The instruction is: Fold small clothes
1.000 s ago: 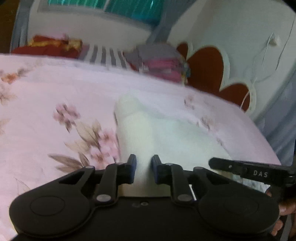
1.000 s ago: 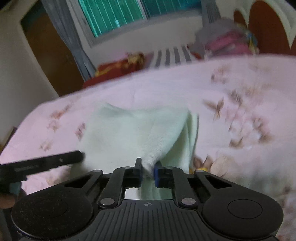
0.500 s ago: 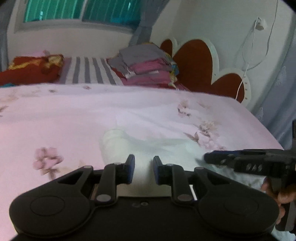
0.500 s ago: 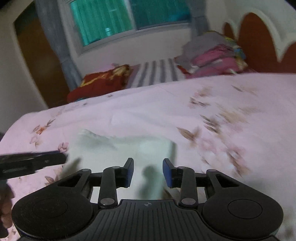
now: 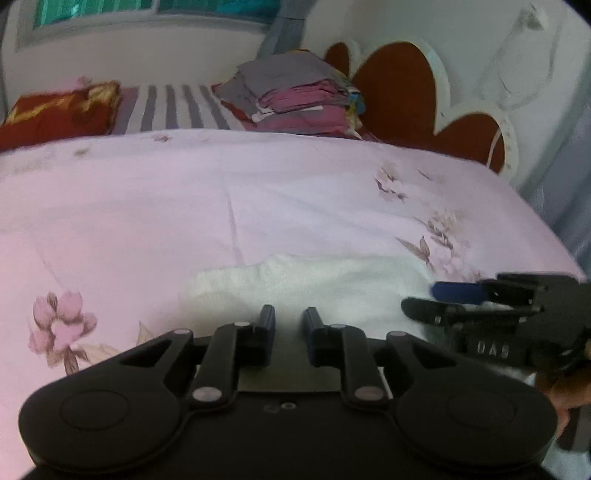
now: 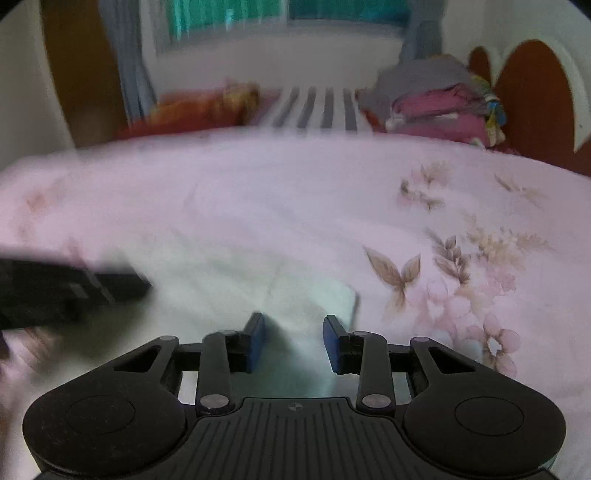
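a wide bed under a pink floral bedsheet point(image 5: 155, 206), filling most of both views, printed with pale flowers and brown leaves. behind it a white headboard with rust-red heart panels point(image 5: 399, 88), set against the wall at the right. above the far side of the bed a window with teal blinds point(image 6: 229, 22), grey curtains hanging at either side. along the far edge a grey-and-white striped cloth point(image 5: 173, 107), with a red and gold pillow point(image 5: 59, 114) to its left and a stack of folded clothes point(image 5: 295, 96), grey on top and pink below, to its right, close to the headboard.

nearer, a small pale mint-white cloth point(image 5: 306, 288) lying flat on the sheet at the near edge of the bed, folded over, its far edge rumpled; in the right wrist view seen blurred, with a layered corner just beyond the right fingertip.

left gripper point(image 5: 289, 326) low over the cloth's near edge, blue pads a narrow gap apart, nothing pinched between them, so released. right gripper point(image 6: 294, 338) also over the cloth, jaws just been opening, pads now well apart with only the lying cloth seen through the gap, nothing grasped. in the left wrist view the right gripper seen from the side at the cloth's right end, a hand point(image 5: 569, 391) partly visible behind it.
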`<control>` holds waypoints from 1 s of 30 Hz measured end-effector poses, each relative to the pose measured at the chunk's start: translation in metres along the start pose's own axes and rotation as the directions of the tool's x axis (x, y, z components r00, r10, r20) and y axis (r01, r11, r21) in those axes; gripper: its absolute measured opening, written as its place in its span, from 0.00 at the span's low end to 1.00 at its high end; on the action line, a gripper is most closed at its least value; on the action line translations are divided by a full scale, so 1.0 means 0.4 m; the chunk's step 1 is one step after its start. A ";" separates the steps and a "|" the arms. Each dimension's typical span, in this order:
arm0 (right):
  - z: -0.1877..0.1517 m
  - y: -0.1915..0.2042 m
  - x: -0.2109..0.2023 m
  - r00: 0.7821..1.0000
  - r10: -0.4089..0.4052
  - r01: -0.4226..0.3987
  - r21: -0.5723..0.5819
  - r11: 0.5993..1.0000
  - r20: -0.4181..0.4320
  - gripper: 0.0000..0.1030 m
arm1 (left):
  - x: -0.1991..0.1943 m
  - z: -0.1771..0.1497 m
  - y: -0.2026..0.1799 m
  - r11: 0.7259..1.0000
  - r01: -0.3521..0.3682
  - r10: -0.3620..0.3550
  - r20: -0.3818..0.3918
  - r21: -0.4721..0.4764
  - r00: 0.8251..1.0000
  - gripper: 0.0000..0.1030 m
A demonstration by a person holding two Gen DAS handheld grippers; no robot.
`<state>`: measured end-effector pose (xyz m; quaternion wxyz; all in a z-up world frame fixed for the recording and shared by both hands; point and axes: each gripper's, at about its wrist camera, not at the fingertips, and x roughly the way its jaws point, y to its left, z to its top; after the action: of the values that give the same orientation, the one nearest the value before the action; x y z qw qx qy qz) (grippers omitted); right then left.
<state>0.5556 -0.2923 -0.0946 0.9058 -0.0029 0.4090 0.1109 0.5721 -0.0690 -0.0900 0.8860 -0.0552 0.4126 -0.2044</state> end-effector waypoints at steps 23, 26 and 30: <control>-0.135 0.082 -0.251 0.996 0.064 -0.056 -0.135 0.989 0.060 0.08 | -0.239 -0.238 -0.064 0.985 0.156 -0.152 0.064 -0.073 0.986 0.14; -0.187 0.122 -0.288 0.988 0.153 -0.145 -0.193 0.970 0.027 0.08 | -0.279 -0.303 -0.071 0.980 0.174 -0.171 0.046 -0.094 0.984 0.14; -0.282 0.156 -0.326 0.980 0.192 -0.199 -0.234 0.951 -0.055 0.08 | -0.302 -0.382 -0.085 0.978 0.177 -0.178 0.002 -0.113 0.984 0.14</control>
<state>0.3759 -0.2682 -0.0675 0.8768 -0.0731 0.4052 0.2483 0.3768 -0.0397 -0.0953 0.8579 -0.1409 0.4205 -0.2595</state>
